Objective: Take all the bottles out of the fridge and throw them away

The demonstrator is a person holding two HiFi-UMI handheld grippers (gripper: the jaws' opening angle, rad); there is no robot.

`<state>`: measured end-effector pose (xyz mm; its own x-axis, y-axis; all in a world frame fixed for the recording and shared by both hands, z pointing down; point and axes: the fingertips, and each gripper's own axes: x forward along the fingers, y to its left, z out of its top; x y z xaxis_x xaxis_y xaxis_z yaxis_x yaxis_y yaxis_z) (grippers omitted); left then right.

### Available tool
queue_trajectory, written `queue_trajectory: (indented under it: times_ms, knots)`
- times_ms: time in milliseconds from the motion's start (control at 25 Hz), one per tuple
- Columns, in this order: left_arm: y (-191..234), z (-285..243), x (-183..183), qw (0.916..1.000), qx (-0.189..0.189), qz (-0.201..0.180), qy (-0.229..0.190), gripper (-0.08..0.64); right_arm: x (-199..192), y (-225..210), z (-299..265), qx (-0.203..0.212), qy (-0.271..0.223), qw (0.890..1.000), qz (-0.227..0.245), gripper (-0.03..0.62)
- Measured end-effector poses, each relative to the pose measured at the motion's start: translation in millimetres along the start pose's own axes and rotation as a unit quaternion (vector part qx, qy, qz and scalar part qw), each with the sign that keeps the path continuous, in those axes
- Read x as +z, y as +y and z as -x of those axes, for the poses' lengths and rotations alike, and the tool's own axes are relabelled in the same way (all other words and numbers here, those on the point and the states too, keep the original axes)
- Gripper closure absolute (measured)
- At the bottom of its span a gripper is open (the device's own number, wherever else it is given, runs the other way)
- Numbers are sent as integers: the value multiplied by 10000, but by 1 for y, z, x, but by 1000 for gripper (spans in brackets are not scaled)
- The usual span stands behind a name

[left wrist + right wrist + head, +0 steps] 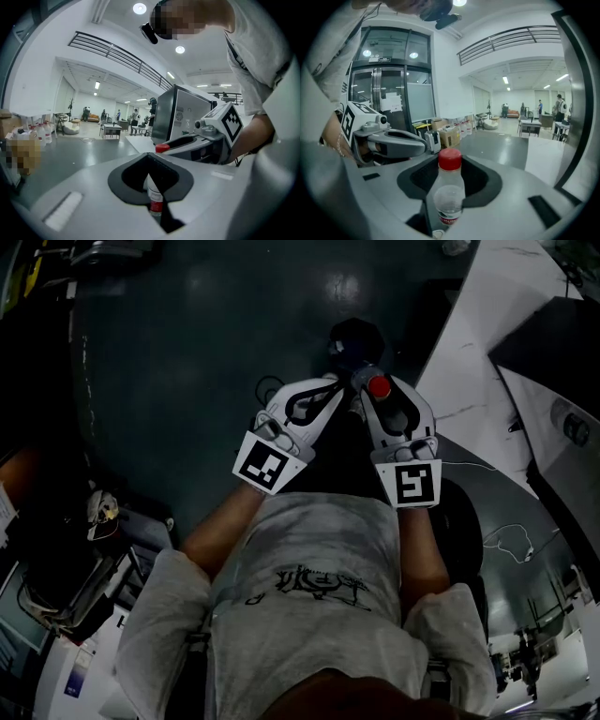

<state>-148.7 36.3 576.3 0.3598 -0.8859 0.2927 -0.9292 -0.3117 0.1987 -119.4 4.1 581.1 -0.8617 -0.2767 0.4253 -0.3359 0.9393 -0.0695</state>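
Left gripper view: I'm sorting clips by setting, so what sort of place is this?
Probably a large open indoor hall, perhaps a lab or workshop: a glossy grey floor, an upper-level railing overhead, and tables with people standing far off.

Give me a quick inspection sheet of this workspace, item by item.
Surface: dark glossy floor; white marbled counter at right.
Job's things: clear plastic bottle with red cap; clear plastic bottle with red label.
Clutter: cardboard boxes by the wall.
Grippers: right tongs shut on the red-capped bottle; left tongs shut on the red-labelled bottle.
Cables: white cable on the floor.
Surroundings: open hall, glass doors, distant people.
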Motion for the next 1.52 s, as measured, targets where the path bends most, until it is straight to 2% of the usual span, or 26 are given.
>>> queue_trajectory:
  times_ms: [920, 1160, 1520]
  knots:
    - [17, -11, -92, 9994, 85, 235, 220, 552, -90, 16, -40, -83, 161, 9998, -77, 439]
    - [19, -13, -111, 9996, 35, 126, 242, 552, -112, 21, -50, -190, 106, 9997, -142, 439]
    - [26, -20, -145, 9995, 77, 166, 263, 552, -142, 19, -66, -229, 59, 9996, 120, 439]
